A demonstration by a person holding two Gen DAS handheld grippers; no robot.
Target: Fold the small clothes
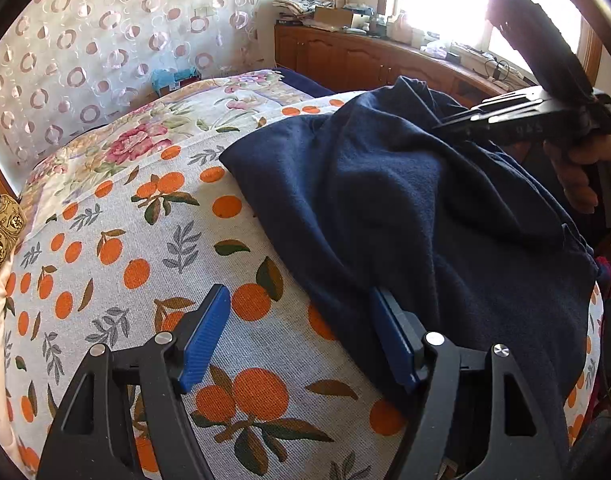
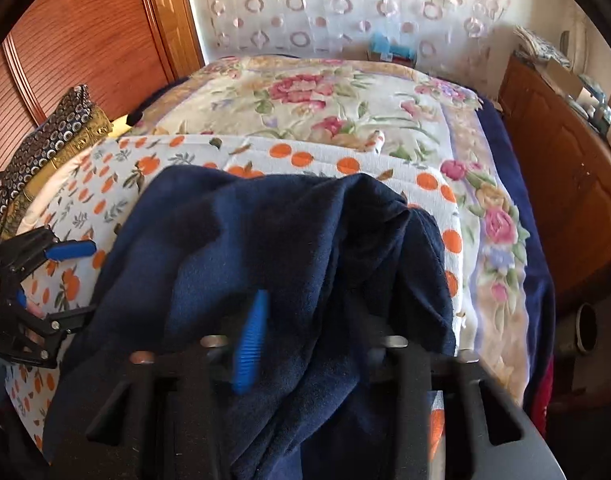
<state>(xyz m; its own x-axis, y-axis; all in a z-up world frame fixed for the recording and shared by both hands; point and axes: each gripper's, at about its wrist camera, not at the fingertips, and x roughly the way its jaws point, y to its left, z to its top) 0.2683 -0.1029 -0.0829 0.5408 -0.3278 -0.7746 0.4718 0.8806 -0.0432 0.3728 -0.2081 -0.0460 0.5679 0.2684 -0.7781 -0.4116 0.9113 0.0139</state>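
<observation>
Item: 1 navy fleece garment [image 1: 405, 208], lying rumpled on the bed, on the orange-print sheet [image 1: 117, 248].
Progress: judged early; no tidy fold shows, edges bunched, all folding left.
Left hand-held gripper [image 1: 301, 336]: jaws wide, right pad at the garment's near edge, holding nothing.
Right hand-held gripper [image 2: 317, 340]: over the cloth; 1 blue pad shows, the other hidden, so its state cannot be told.
Surface: sheet over a floral quilt [image 2: 325, 96].
Room: circle-patterned curtain [image 1: 105, 40], cluttered wooden cabinet [image 1: 345, 56] under a bright window, wooden wardrobe door [image 2: 85, 40].

Black gripper [image 1: 301, 336], blue ribbed pads [image 1: 204, 340]
</observation>
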